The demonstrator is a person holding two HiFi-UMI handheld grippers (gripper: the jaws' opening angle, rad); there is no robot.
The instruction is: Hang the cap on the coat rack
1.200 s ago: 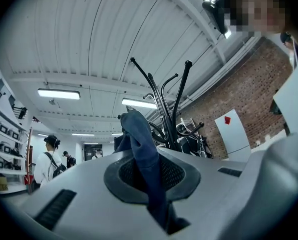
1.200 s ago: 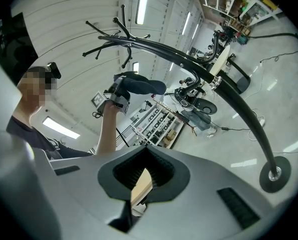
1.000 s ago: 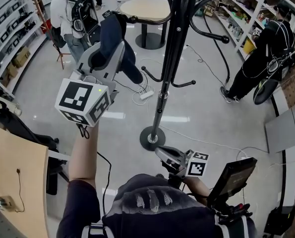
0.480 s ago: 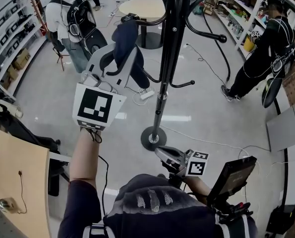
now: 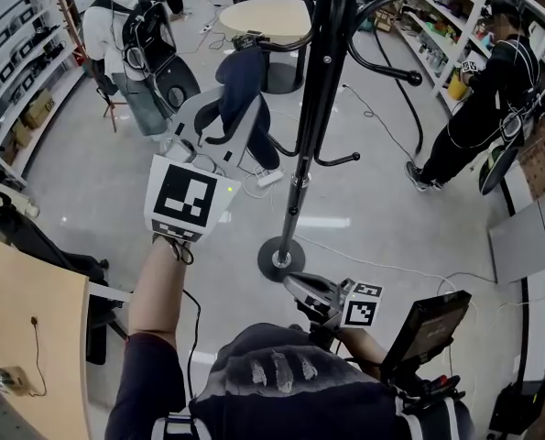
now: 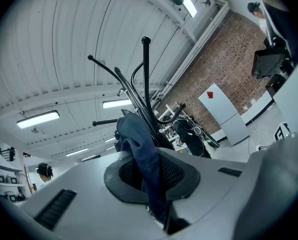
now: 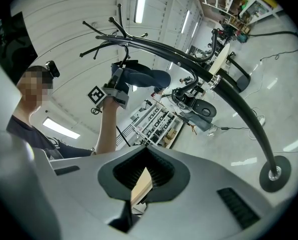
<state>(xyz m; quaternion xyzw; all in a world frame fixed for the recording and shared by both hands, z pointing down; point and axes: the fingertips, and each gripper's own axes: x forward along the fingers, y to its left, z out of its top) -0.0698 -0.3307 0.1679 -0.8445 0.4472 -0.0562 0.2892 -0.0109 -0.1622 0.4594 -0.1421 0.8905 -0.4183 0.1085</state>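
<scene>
**Holding the cap up at the coat rack**

Standing in the middle of the glossy grey floor (image 5: 80, 172), the black coat rack (image 5: 322, 81) rises from a round base to several curved arms. In the left gripper view its arms (image 6: 145, 79) fan out against the ceiling, and in the right gripper view it (image 7: 224, 89) sweeps across as a long arc. A round table (image 5: 265, 15) stands behind it. Shelves (image 5: 20, 58) along the walls carry boxes and small goods that are too small to name.

The left tool (image 5: 219, 122) is raised beside the rack. Its jaws (image 6: 151, 174) are nearly together, pinching a fold of the cap (image 6: 138, 144). The right gripper view shows the same tool (image 7: 119, 86) held high on a bare arm. The right tool (image 5: 295, 284) is held low, near the person's body. Its jaws (image 7: 141, 179) stand a narrow slit apart with nothing between them.

The cap (image 5: 243, 85) is dark blue, soft and crumpled. It hangs from the left tool's jaws, close to the end of one curved arm. Whether the cap (image 7: 143, 77) touches that arm cannot be told.
</scene>
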